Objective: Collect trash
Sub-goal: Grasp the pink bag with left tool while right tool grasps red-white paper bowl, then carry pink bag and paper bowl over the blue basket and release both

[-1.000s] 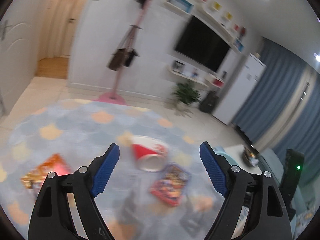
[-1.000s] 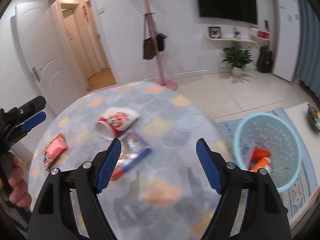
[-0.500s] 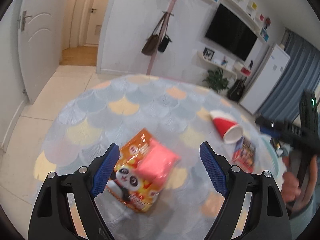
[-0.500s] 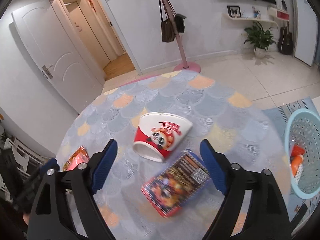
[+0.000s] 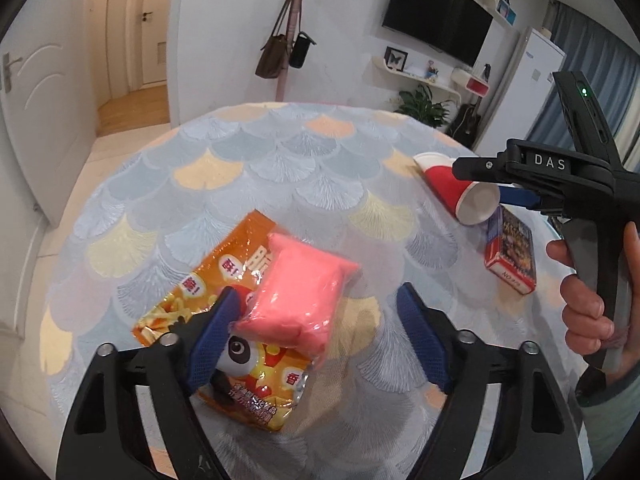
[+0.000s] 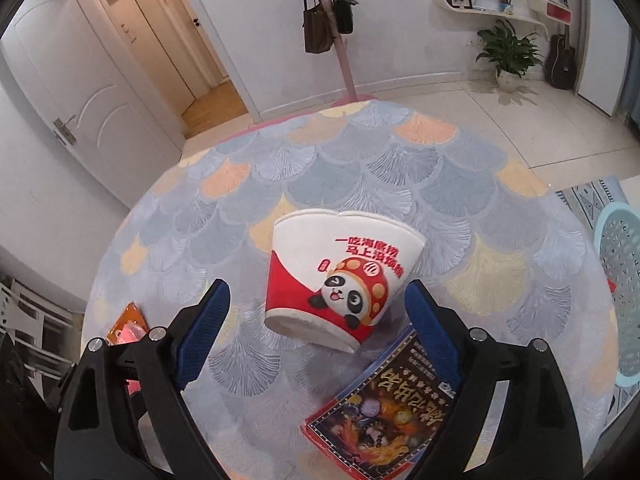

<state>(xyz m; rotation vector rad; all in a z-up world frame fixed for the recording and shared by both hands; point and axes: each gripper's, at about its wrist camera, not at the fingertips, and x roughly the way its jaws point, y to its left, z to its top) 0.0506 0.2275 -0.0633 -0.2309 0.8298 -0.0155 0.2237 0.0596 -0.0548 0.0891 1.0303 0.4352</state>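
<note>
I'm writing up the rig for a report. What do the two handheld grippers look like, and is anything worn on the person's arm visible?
Both the left gripper and right gripper have matte black arms with silver screws and ribbed blue pads. Seen side-on, the right gripper carries white "DAS" lettering and a green light. A grey-green sleeve shows at the wrist.

From my feed, a pink coat stand (image 6: 345, 64) rises at twelve o'clock with two dark bags (image 6: 326, 16) hanging on it. A potted plant (image 6: 507, 54) and a guitar (image 6: 560, 62) sit at two o'clock; a white door (image 6: 76, 112) stands at ten. A black television (image 5: 436, 20) hangs on the wall at one o'clock.
</note>
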